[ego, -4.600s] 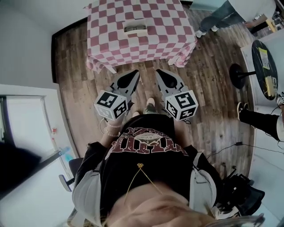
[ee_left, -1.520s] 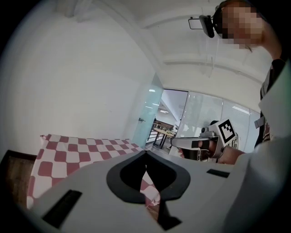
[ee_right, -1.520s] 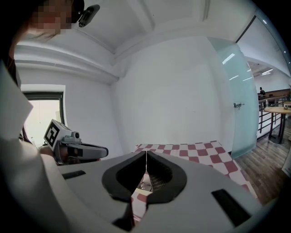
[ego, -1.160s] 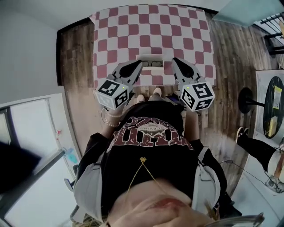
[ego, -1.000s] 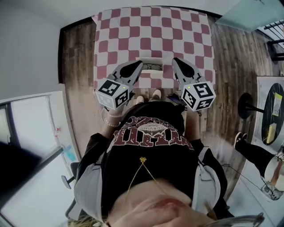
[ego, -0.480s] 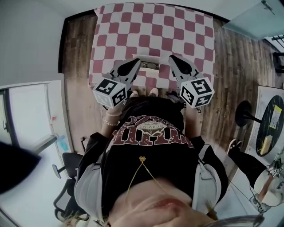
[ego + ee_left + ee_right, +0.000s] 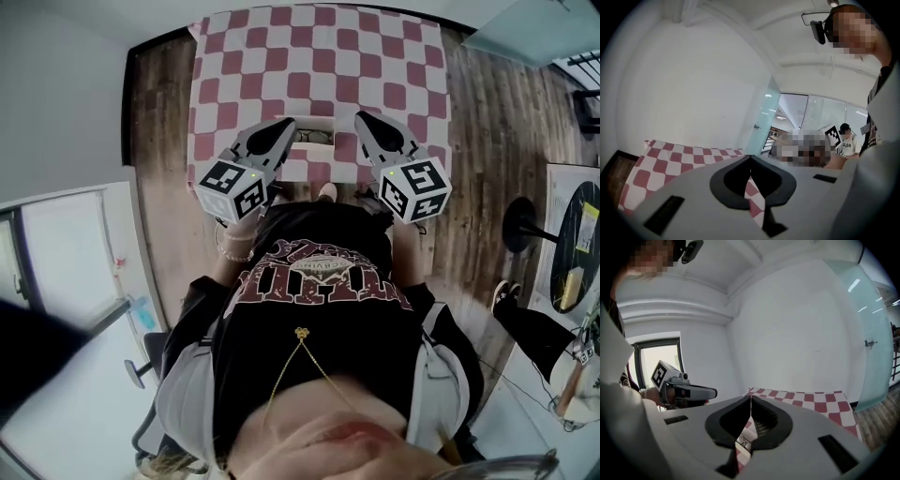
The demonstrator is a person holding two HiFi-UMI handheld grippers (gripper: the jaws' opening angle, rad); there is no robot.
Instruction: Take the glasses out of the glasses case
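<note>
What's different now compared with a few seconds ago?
The person stepped up to the table, bringing the left gripper and right gripper from above the floor to either side of the glasses case. Both grippers' jaws stay shut, empty; the case lies untouched.

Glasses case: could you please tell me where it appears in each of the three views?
Head view: the glasses case sits upper centre, near the table's front edge.
Left gripper view: not in it.
Right gripper view: low centre, seen through the dark cut-out below the jaws.
Shared landmark: the checked tablecloth.
</note>
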